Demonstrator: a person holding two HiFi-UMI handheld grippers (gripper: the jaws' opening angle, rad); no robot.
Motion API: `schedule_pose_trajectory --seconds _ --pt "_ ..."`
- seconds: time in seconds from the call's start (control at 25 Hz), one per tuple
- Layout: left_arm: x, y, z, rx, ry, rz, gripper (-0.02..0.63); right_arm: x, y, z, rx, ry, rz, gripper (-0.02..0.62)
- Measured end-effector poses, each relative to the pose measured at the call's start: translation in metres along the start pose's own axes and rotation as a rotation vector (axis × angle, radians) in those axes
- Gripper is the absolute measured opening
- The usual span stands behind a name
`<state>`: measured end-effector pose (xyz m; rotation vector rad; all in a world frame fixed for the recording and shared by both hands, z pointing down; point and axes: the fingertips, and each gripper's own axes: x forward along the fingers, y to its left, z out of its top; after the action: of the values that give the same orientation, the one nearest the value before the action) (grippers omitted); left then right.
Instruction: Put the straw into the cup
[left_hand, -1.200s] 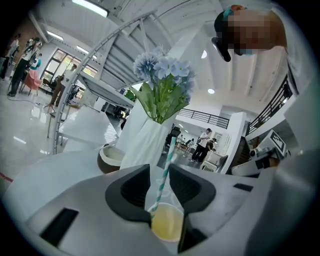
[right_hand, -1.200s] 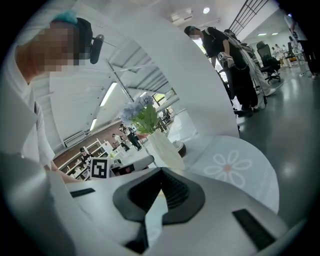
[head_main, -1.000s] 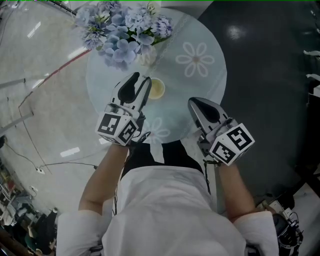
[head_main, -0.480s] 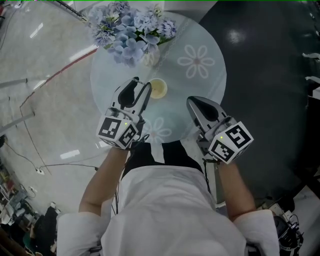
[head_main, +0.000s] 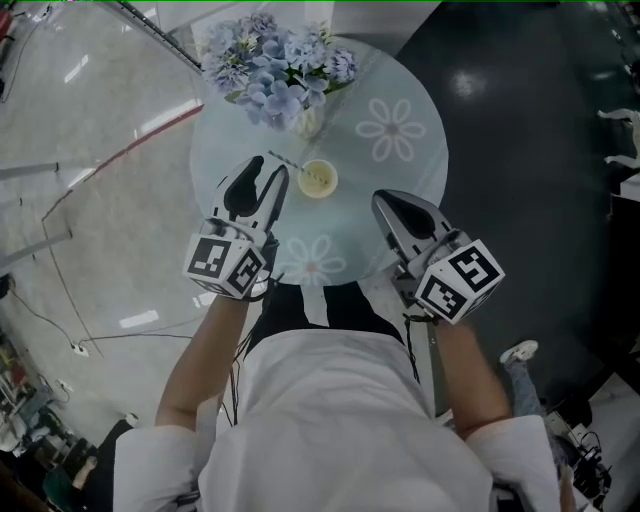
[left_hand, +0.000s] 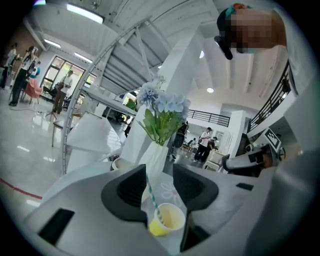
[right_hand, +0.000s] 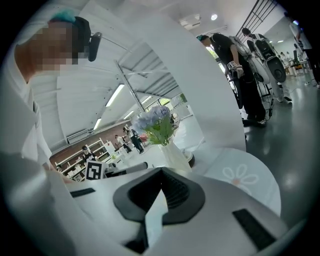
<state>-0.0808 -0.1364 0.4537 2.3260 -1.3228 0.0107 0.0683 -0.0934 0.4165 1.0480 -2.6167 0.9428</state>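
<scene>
A yellow paper cup (head_main: 318, 180) stands on the round glass table (head_main: 360, 215), and a green-and-white striped straw (head_main: 290, 164) stands in it, leaning up and to the left. My left gripper (head_main: 266, 168) is just left of the cup, open, and its jaws touch neither cup nor straw. In the left gripper view the cup (left_hand: 167, 220) and straw (left_hand: 150, 192) show beyond the open left gripper (left_hand: 160, 168). My right gripper (head_main: 386, 201) hovers over the table's right side, shut on nothing; its tips meet in the right gripper view (right_hand: 161, 171).
A white vase (head_main: 308, 121) of blue flowers (head_main: 280, 62) stands just behind the cup near the table's far edge. Flower decals (head_main: 393, 128) mark the tabletop. A pale floor lies left and a dark floor right. People stand far off in the hall.
The left gripper has drawn back from the cup toward the left and its jaws have spread. The straw now stands free in the cup. The right gripper has barely shifted.
</scene>
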Motion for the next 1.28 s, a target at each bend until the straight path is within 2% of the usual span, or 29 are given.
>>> schedule_pose_trajectory --seconds 0.28,0.68,1.28 --pt "-0.012 -0.003 0.027 0.034 -0.022 -0.011 0.169 -0.003 0.013 0.019 -0.014 -0.038 -0.011 0.017" --pt "-0.026 -0.021 0.069 0.101 -0.063 -0.053 0.085 -0.001 0.028 0.045 -0.049 -0.093 -0.005 0.017" --pt "-0.047 -0.049 0.112 0.164 -0.084 -0.098 0.046 -0.012 0.055 0.086 -0.086 -0.164 -0.010 0.017"
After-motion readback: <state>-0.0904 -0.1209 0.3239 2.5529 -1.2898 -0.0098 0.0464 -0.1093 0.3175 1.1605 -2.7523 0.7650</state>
